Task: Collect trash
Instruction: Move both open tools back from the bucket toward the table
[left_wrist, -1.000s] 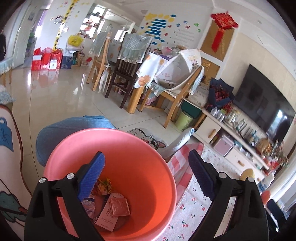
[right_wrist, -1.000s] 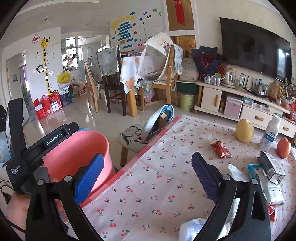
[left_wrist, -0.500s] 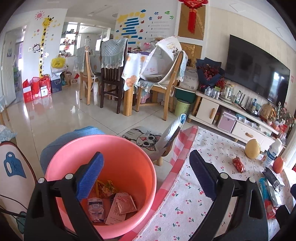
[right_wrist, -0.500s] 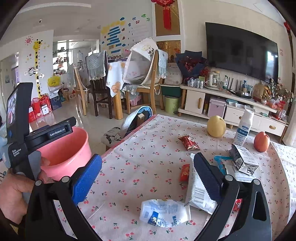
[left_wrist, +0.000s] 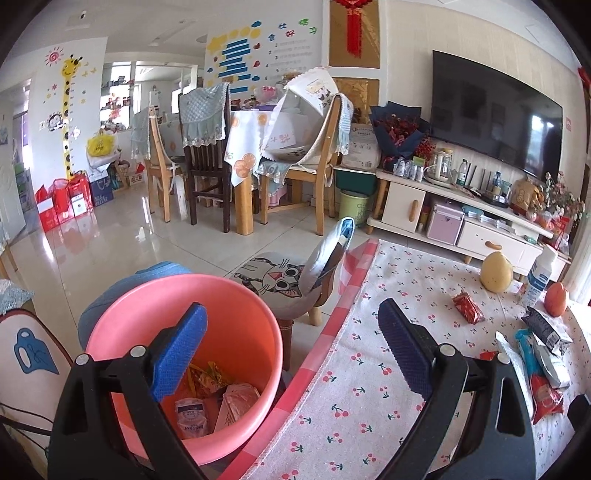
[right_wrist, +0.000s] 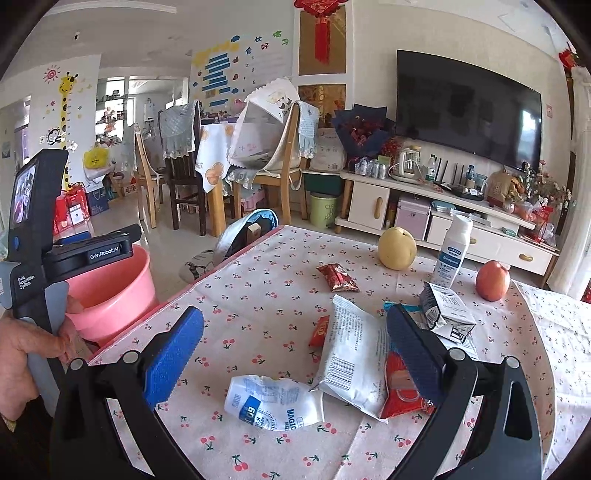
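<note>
A pink bucket (left_wrist: 184, 295) stands beside the table's left edge and holds several wrappers (left_wrist: 218, 398); it also shows in the right wrist view (right_wrist: 110, 295). My left gripper (left_wrist: 291, 350) is open and empty, over the bucket's rim and the table edge. My right gripper (right_wrist: 295, 350) is open and empty above the table. Below it lie a crumpled white-blue packet (right_wrist: 273, 402), a white snack bag (right_wrist: 351, 350), a red wrapper (right_wrist: 402, 395), a small red packet (right_wrist: 337, 277) and a dark-and-white bag (right_wrist: 445, 310).
The table has a cherry-print cloth (right_wrist: 258, 295). On it stand a yellow pear (right_wrist: 397, 248), a white bottle (right_wrist: 452, 251) and an apple (right_wrist: 492, 280). A cat-print stool (left_wrist: 277, 280) stands beside the bucket. Chairs and a TV cabinet lie beyond.
Both grippers have swung right, from the bucket toward the table. The trash pile has come under my right gripper. Both stay open.
</note>
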